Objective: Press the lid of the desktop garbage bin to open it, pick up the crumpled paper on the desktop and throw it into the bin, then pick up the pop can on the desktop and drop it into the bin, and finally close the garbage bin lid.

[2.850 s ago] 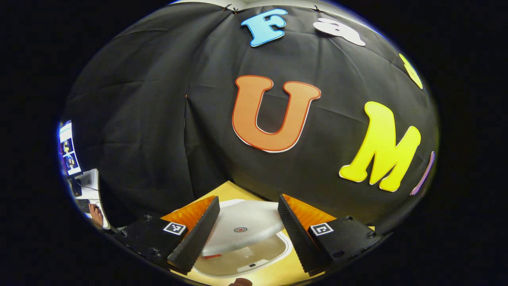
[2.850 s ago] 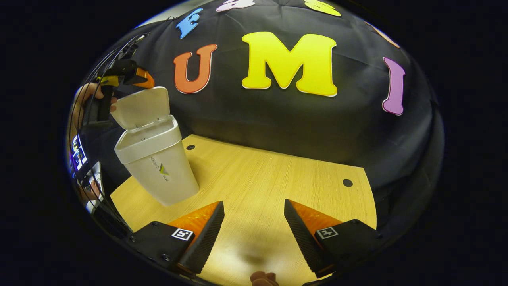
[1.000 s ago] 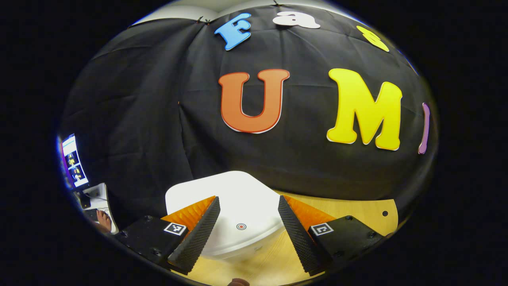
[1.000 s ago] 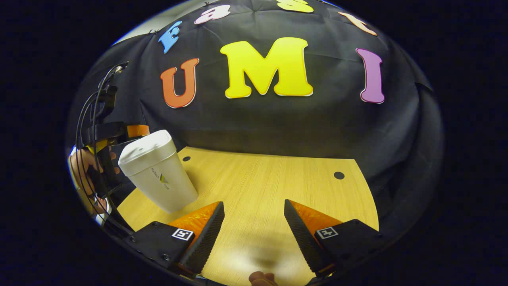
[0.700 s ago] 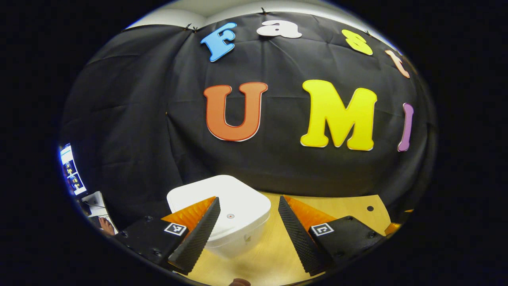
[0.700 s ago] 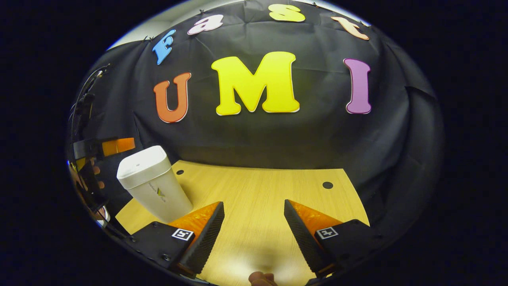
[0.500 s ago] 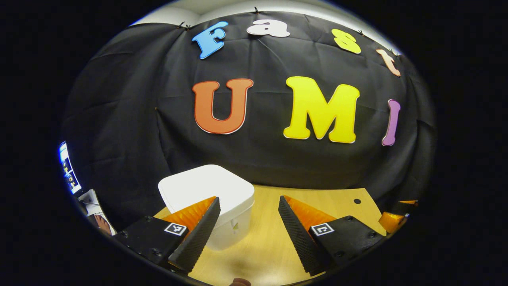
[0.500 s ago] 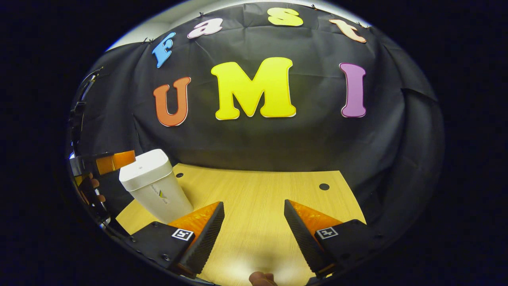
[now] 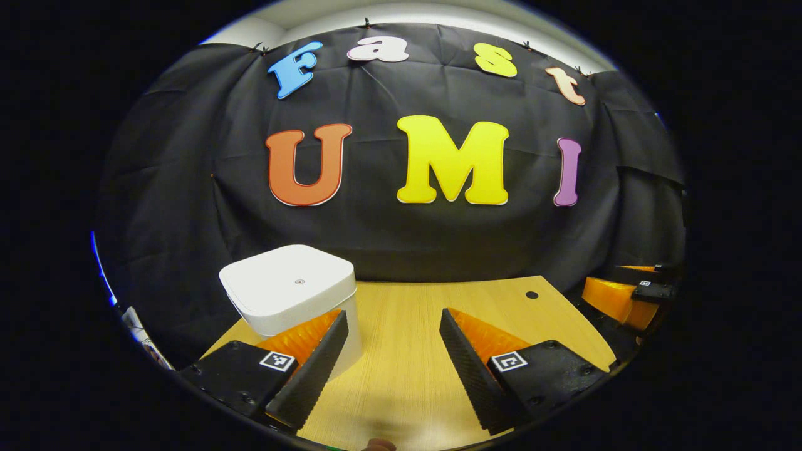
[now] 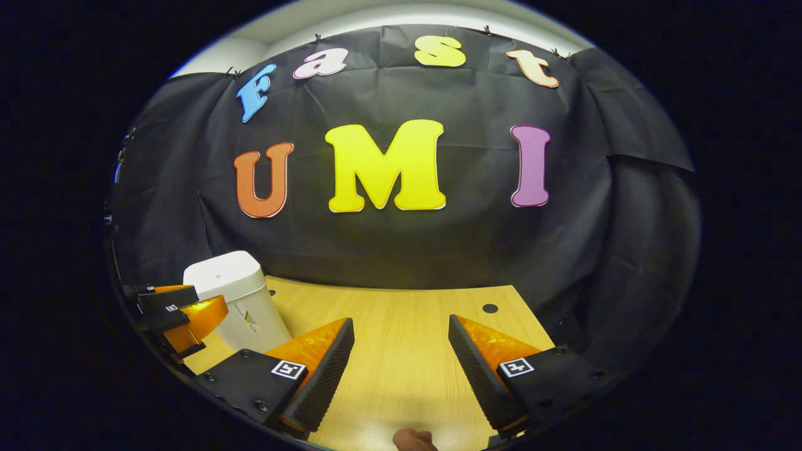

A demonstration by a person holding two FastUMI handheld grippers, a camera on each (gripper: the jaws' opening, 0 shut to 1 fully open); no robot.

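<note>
A white desktop bin [image 9: 294,300] stands on the wooden table [image 9: 413,351] at the left, its lid [image 9: 285,285] down flat. My left gripper [image 9: 391,326] hovers open just right of the bin and nearer than it, with nothing between its fingers. In the right gripper view the same bin [image 10: 241,307] sits at the far left with the left gripper [image 10: 178,316] in front of it. My right gripper [image 10: 401,332] is open over bare table, empty. It also appears at the right edge of the left gripper view as the right gripper [image 9: 626,297].
Black cloth walls [image 9: 401,238] close the table at the back and sides. Small round holes [image 9: 531,294] sit near the table's far edge. The wood between the two grippers [image 10: 401,351] is bare.
The bin lid, raised 2.9 s ago, now lies shut. My left gripper has drawn back and down from above the lid to table height. The right gripper has pulled back slightly.
</note>
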